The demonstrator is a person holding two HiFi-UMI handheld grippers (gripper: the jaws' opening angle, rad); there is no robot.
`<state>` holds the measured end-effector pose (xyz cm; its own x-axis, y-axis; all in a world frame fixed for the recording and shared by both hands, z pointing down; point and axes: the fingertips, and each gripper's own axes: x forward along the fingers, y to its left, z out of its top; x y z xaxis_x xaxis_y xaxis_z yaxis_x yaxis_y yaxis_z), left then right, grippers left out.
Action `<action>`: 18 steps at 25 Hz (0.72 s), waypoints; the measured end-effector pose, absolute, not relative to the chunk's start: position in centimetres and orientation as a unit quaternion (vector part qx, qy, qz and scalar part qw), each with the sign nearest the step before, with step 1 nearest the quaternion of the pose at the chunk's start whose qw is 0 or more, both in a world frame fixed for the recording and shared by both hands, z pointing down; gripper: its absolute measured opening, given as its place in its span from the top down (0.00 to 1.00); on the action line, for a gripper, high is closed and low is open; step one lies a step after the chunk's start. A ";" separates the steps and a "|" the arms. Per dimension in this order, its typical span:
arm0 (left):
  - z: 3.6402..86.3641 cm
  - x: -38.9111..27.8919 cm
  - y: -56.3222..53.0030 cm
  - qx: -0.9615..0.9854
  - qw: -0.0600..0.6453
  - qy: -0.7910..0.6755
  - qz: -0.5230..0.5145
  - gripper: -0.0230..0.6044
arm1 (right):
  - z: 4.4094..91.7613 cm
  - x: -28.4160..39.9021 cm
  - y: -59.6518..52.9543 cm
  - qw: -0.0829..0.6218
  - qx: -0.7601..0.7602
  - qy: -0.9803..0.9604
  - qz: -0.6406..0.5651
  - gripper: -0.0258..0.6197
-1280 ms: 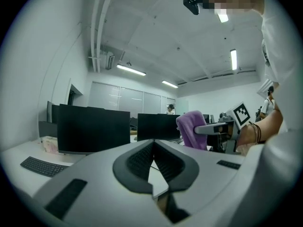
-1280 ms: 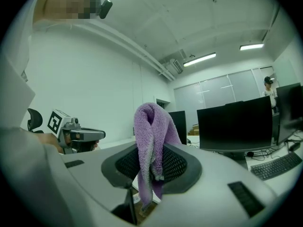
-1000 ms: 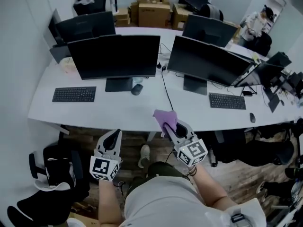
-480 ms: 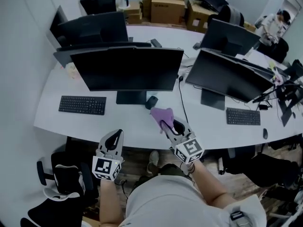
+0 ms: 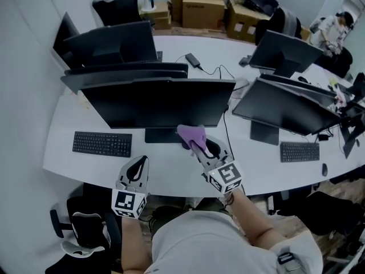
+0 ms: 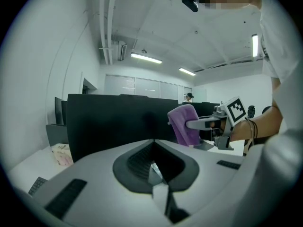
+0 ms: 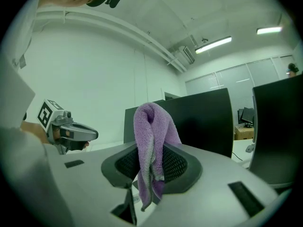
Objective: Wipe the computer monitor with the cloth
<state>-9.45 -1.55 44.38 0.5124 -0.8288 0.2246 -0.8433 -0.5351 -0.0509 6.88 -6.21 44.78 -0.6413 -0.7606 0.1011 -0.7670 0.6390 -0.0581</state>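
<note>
The right gripper [image 5: 198,145] is pinching the purple cloth [image 5: 191,134] (soft, light, probably floppy; a bunched fold is giving the surest hold) near the lower edge of the monitor [image 5: 154,101]. The left gripper [image 5: 137,163] is hanging closed on nothing.

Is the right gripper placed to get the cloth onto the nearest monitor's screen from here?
Probably yes. The right gripper holds the purple cloth up close before the nearest monitor, near its lower edge, with nothing between them; the left gripper hangs low, aside.
</note>
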 end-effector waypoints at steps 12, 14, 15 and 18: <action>42.6 -12.5 -8.1 0.906 0.014 -0.409 0.105 0.96 | 39.6 3.1 -11.1 0.061 0.487 -0.870 -0.034 0.80; 42.7 -13.1 -8.9 0.914 0.010 -0.391 0.109 0.96 | 38.5 2.4 -11.9 0.067 0.506 -0.859 -0.046 0.80; 42.7 -13.3 -9.3 0.918 0.008 -0.382 0.110 0.96 | 37.9 2.2 -12.2 0.072 0.515 -0.852 -0.052 0.80; 42.5 -13.9 -10.4 0.927 0.006 -0.361 0.104 0.96 | 36.4 1.5 -13.1 0.070 0.540 -0.835 -0.075 0.80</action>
<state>-13.88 -10.37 42.47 0.7178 -0.6676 0.1976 -0.6702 -0.7395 -0.0637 1.46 -13.15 36.39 -0.4065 -0.9129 0.0363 -0.8917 0.4051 0.2017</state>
